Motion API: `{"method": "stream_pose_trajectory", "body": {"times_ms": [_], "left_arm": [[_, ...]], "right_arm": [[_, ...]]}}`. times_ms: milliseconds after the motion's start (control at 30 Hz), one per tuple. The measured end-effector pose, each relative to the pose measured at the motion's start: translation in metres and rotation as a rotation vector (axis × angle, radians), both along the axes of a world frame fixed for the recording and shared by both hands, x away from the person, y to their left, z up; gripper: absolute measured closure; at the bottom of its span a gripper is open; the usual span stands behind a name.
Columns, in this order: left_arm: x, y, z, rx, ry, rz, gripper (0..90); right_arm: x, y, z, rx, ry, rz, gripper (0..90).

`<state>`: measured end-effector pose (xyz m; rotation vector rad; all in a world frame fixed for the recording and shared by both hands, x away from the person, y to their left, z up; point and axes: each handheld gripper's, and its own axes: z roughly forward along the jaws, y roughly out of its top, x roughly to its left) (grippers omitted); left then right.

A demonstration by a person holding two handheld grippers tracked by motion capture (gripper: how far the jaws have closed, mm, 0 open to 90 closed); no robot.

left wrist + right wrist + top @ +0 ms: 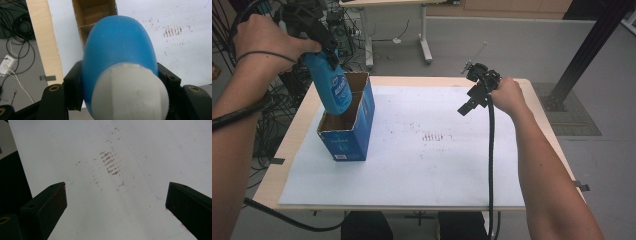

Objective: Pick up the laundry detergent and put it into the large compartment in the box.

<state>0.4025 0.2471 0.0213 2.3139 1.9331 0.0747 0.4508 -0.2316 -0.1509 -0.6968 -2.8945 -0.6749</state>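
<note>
A white sheet covers the desk (422,165), faintly stained mid-way. The left claw (326,49) is clamped on the blue bottle (333,87), cap end up, its base hanging above the near compartment of the open cardboard box (347,137). This looks like the loading step: next, lower it straight between the walls. The right claw (472,102) hovers apart with nothing between its jaws.
</note>
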Motion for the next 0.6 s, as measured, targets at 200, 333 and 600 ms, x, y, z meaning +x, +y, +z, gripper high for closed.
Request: {"method": "stream_pose_trajectory", "body": {"times_ms": [200, 333, 600], "left_arm": [[0.004, 0.001, -0.009, -0.002, 0.016, 0.002, 37.6], [0.006, -0.001, -0.015, 0.002, 0.019, 0.003, 37.6], [0.008, -0.001, -0.024, 0.014, 0.026, 0.016, 37.6]], "right_arm": [[0.000, -0.001, -0.001, 0.003, 0.002, -0.001, 3.8], [0.000, -0.002, -0.002, 0.009, 0.002, -0.001, 3.8], [-0.001, -0.006, -0.002, 0.017, 0.001, -0.008, 3.8]]}}
